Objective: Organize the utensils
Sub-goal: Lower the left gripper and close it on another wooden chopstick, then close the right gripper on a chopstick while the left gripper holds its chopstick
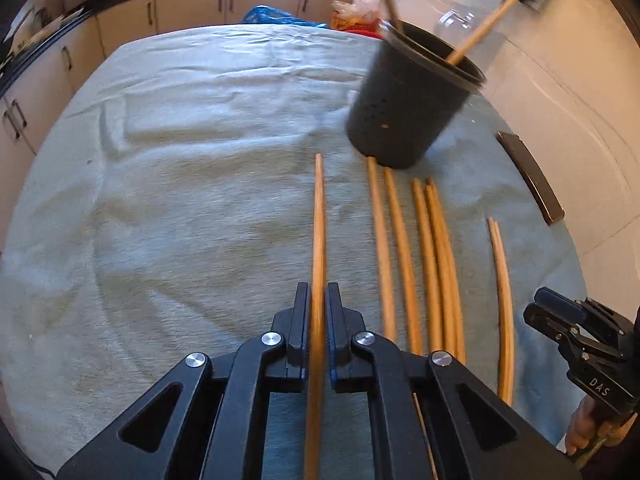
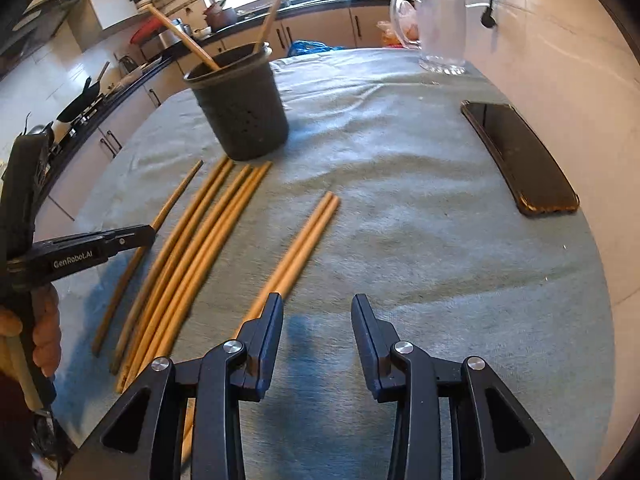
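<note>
My left gripper (image 1: 318, 292) is shut on a single wooden chopstick (image 1: 319, 220) that runs forward over the grey cloth. The right wrist view shows the same left gripper (image 2: 148, 232) clamped on that chopstick (image 2: 172, 204) near its middle. Several more chopsticks (image 1: 404, 248) lie side by side to its right, ending at a black perforated holder (image 1: 404, 108) with two sticks standing in it. A separate pair of chopsticks (image 2: 308, 236) runs under the left finger of my right gripper (image 2: 318, 304). That gripper is open, with only cloth between its fingers.
A dark phone (image 2: 520, 156) lies on the cloth (image 2: 400, 220) at the right, near the white tiled wall. A glass jug (image 2: 442, 28) stands at the far right corner. Kitchen cabinets and a cluttered counter run along the left and back.
</note>
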Action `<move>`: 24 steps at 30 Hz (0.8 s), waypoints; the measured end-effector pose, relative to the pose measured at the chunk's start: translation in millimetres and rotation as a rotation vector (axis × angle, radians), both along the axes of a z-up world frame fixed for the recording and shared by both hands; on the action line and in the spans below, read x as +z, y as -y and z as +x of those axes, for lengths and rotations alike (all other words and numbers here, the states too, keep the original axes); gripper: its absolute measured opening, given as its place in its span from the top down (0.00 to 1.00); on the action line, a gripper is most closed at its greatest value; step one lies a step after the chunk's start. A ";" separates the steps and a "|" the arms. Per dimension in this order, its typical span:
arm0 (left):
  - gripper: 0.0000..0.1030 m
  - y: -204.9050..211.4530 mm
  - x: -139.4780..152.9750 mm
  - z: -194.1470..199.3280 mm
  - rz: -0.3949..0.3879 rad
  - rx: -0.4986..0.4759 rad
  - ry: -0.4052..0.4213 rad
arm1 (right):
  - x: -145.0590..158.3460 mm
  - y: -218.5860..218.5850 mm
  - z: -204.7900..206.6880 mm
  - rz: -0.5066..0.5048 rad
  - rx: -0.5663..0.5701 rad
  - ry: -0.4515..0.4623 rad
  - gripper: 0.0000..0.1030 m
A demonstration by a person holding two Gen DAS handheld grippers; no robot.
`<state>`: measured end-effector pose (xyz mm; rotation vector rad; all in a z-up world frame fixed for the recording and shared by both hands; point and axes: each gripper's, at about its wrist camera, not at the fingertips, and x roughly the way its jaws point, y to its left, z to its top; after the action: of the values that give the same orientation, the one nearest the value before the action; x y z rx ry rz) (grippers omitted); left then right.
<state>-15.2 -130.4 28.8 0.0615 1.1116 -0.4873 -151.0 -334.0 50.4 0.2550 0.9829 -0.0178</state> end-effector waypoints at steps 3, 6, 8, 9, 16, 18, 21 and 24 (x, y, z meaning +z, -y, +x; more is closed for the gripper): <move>0.94 -7.9 -0.6 1.5 0.002 0.005 0.005 | -1.9 -6.8 4.2 -0.002 0.006 -0.012 0.63; 0.94 -10.6 -1.0 1.5 -0.005 0.000 0.016 | -9.4 -10.0 13.4 -0.019 -0.002 -0.034 0.63; 0.93 -9.9 -1.1 0.4 -0.002 -0.001 0.026 | -9.1 -10.6 19.1 -0.038 -0.013 -0.038 0.63; 0.94 -8.4 -1.0 -0.8 0.003 -0.004 0.036 | -9.0 -10.8 22.8 -0.045 -0.022 -0.048 0.63; 0.93 -4.3 -3.2 -7.9 0.022 -0.029 0.090 | -7.3 -15.6 28.3 -0.107 -0.041 -0.093 0.63; 0.93 -3.8 -3.1 -5.7 0.017 -0.020 0.087 | -5.9 -18.5 34.2 -0.116 -0.046 -0.101 0.65; 0.93 -6.0 -2.9 -4.1 0.004 -0.014 0.079 | -11.1 -28.1 46.1 -0.119 -0.039 -0.143 0.80; 0.93 -7.9 -4.4 -3.2 -0.007 -0.018 0.077 | -11.4 -37.1 50.9 -0.172 -0.025 -0.136 0.81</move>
<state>-18.4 -122.5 24.3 0.0837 1.0345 -0.5007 -100.1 -296.9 39.0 0.1088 1.1071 -0.1436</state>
